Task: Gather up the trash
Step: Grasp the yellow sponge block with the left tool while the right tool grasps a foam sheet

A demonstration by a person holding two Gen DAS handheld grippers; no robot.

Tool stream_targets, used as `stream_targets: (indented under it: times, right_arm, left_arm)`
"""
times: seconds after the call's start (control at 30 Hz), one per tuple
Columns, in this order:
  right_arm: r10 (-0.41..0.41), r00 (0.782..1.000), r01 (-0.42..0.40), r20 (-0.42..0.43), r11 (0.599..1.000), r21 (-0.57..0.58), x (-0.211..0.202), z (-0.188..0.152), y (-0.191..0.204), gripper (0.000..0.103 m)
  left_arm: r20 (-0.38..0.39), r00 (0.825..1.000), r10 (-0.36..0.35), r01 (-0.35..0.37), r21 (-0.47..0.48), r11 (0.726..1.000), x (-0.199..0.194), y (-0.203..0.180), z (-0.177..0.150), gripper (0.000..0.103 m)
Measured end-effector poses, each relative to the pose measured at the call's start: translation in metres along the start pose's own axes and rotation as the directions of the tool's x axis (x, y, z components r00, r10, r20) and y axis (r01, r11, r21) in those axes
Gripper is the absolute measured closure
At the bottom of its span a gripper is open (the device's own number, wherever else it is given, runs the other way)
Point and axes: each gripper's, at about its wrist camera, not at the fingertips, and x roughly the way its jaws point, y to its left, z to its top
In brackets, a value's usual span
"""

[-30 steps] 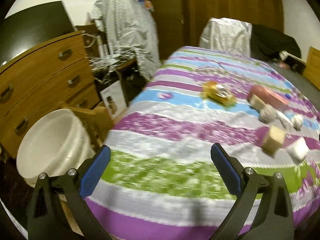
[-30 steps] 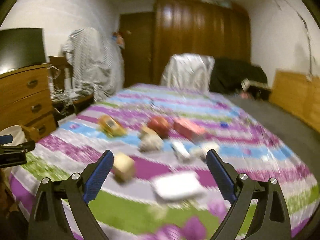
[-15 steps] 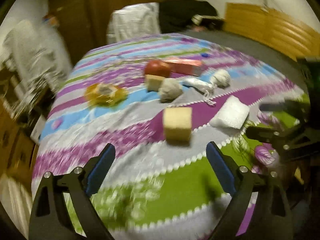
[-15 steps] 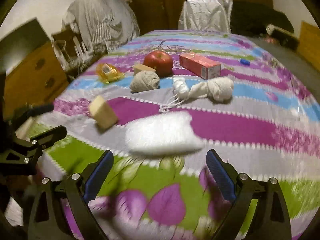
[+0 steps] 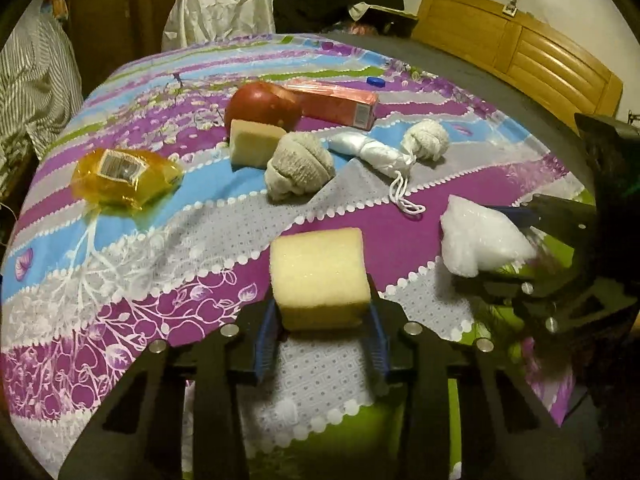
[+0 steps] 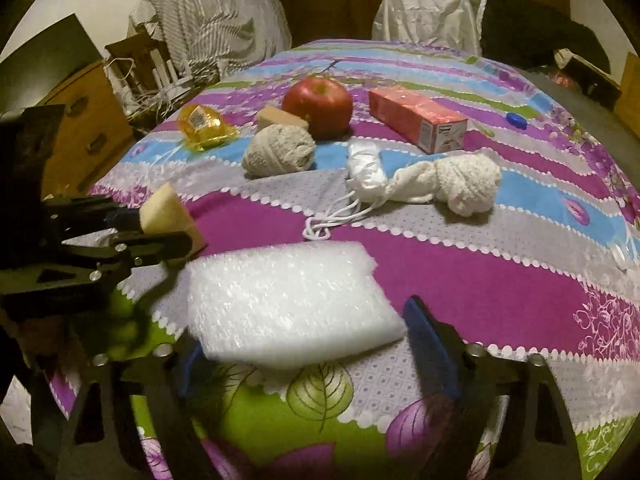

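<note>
On the bedspread (image 5: 168,280), taking the apple (image 5: 262,106) as the marker and reading left to right: a yellow wrapper (image 5: 124,178) lies well left of the apple and nearer the camera. A small sponge piece (image 5: 252,142) sits touching the apple's front, with a grey sock ball (image 5: 300,168) just in front of that. A pink carton (image 5: 336,104) lies just right of the apple. Nearer than the carton lies a white pouch (image 5: 370,154) with a drawstring, touching a white sock ball (image 5: 426,140) at its right end. A blue cap (image 5: 375,81) sits beyond the carton.

In front of the apple, nearest the camera, the left gripper (image 5: 322,344) has its blue pads pressed to both sides of a yellow sponge (image 5: 318,276) — clamped on it, the sponge resting on the spread.

Right of that sponge, and well to the apple's front right, the right gripper (image 6: 312,356) straddles a bubble wrap (image 6: 288,300) pad. Its fingers sit at the wrap's two edges; whether they pinch it I cannot tell — the left edge is blurred.
</note>
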Motion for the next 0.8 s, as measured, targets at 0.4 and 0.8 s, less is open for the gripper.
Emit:
stream_targets:
  times: [0.4,0.8]
  right_arm:
    - [0.054,0.997,-0.057,0.047,0.997,0.059,-0.031,-0.026,0.001,0.083]
    - [0.035,0.995,-0.076,-0.094,0.873,-0.482,-0.001,0.032,0.057,0.014]
  left_arm:
    - [0.070,0.990,0.125,-0.113,-0.151,0.982,-0.077,0.027,-0.039,0.067]
    - [-0.058,0.987,0.149,-0.159,-0.248,0.956,-0.081,0.066,-0.075,0.065]
